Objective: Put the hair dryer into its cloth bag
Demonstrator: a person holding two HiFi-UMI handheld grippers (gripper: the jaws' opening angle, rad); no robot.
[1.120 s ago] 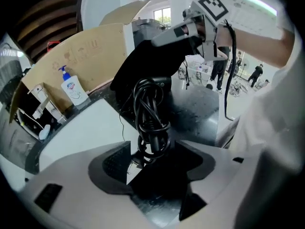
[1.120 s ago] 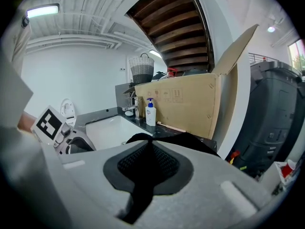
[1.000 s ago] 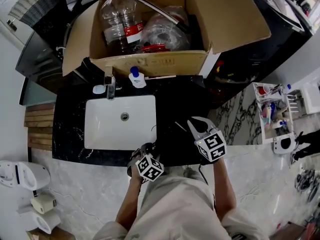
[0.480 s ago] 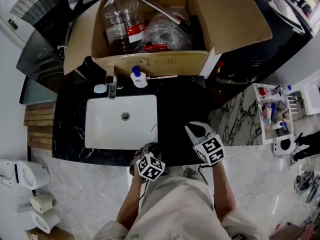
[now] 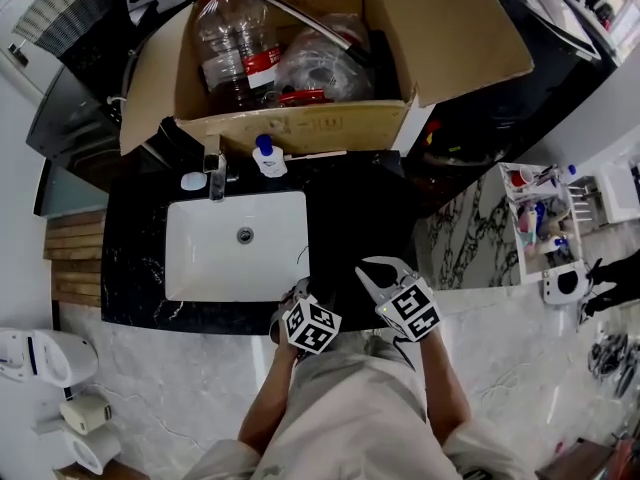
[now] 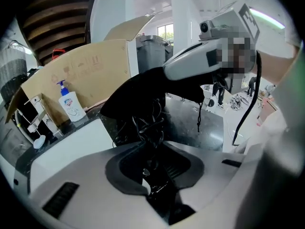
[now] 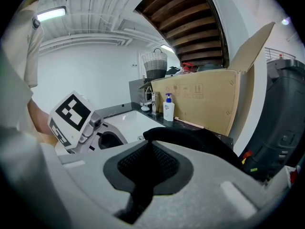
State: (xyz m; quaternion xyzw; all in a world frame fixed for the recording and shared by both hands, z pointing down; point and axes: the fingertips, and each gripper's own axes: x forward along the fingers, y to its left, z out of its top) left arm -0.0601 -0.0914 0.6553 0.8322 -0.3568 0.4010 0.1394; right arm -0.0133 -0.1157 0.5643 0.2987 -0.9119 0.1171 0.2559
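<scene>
Black bag [image 6: 136,92] is held up over the counter [image 5: 350,208], its edge pinched by the right gripper [image 7: 150,140], presumably to keep the mouth reachable. Left gripper [image 6: 151,151] has just been closing and now nips the tangled cord [image 6: 148,123] hanging under the bag, likely to feed it in. Dryer body isn't visible, so I can't tell if it's inside.
</scene>
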